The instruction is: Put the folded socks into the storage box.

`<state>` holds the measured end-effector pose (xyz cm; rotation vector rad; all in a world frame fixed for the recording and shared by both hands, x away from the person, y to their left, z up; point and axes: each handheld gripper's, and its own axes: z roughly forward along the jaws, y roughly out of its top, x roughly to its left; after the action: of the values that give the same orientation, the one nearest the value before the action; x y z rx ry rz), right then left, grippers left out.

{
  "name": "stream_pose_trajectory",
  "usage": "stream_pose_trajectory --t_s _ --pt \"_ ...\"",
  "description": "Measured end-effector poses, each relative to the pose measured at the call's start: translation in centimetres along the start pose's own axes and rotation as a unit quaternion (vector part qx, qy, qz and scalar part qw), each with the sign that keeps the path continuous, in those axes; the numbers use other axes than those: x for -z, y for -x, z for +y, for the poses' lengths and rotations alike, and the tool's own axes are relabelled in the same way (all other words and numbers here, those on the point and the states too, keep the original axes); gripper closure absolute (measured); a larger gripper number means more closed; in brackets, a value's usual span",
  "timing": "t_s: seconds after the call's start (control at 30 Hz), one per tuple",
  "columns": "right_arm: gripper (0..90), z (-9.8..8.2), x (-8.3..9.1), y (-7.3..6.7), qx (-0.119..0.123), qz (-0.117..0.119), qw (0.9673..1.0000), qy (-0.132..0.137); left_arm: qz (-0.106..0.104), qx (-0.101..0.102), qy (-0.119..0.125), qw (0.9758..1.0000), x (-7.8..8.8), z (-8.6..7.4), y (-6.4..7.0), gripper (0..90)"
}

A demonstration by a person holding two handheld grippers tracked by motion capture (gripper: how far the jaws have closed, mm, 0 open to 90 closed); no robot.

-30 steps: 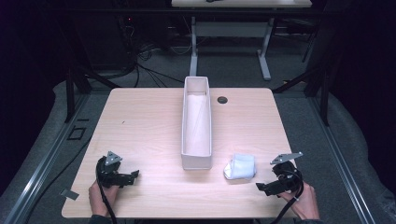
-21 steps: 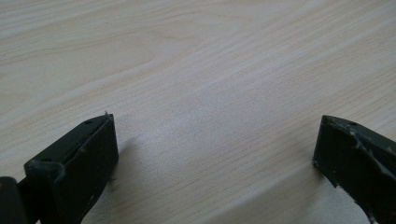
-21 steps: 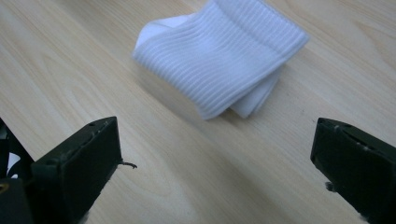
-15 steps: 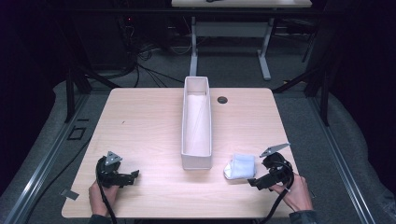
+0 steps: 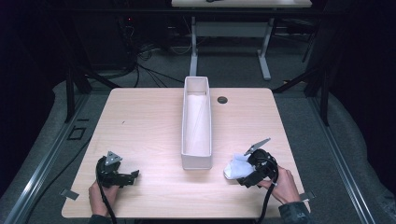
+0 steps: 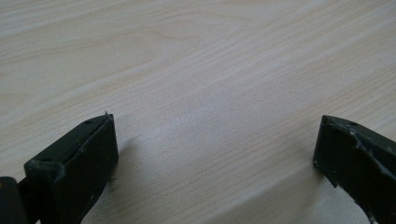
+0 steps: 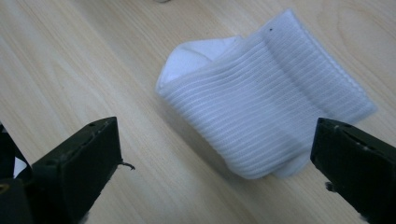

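A pale wood worktop (image 5: 140,121) carries a long, narrow white box (image 5: 196,122) that runs from near to far down its middle, open at the top. Just right of the box's near end lies a folded white ribbed sock (image 5: 236,166), flat on the wood and apart from the box. The right gripper (image 5: 251,173), held in the person's right hand (image 5: 281,185) at the near right of the worktop, sits at the sock's right edge with its grey plate tilted up. In the right gripper view its two black jaws stand wide apart, one on each side of the sock (image 7: 266,112), which lies just ahead of them; neither jaw is seen touching the cloth. The left gripper (image 5: 122,176) rests at the near left of the worktop in the person's left hand (image 5: 99,197), well apart from the box and the sock. In the left gripper view its jaws are also spread wide, with bare wood grain (image 6: 196,84) between them. A small dark round grommet (image 5: 222,100) sits in the worktop just right of the box's far end.
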<state>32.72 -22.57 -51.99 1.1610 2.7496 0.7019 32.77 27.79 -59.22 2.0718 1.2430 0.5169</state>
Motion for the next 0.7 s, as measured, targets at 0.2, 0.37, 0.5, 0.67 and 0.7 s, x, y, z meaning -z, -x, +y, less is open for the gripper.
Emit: stream_pose_trajectory --t_s 0.2,0.37,0.5,0.67,0.7 --pt "5.7 0.6 -1.0 -0.1 0.008 0.0 0.9997 -0.022 0.0 0.0 0.0 1.0 0.0 0.0 0.0 0.0" --pt "14.2 1.0 -1.9 -0.2 0.017 -0.005 0.9991 -0.039 0.0 0.0 0.0 1.0 0.0 0.0 0.0 0.0" --pt "19.4 1.0 -2.3 -0.2 0.013 -0.016 0.9986 -0.048 0.0 0.0 0.0 1.0 0.0 0.0 0.0 0.0" --pt "31.0 1.0 -2.5 0.0 0.011 -0.032 0.9981 -0.052 0.001 0.002 0.001 1.0 0.0 0.0 0.0 0.0" --pt "32.4 1.0 -2.5 -0.1 0.013 -0.036 0.9979 -0.053 0.001 0.002 0.001 1.0 0.0 0.0 0.0 0.0"
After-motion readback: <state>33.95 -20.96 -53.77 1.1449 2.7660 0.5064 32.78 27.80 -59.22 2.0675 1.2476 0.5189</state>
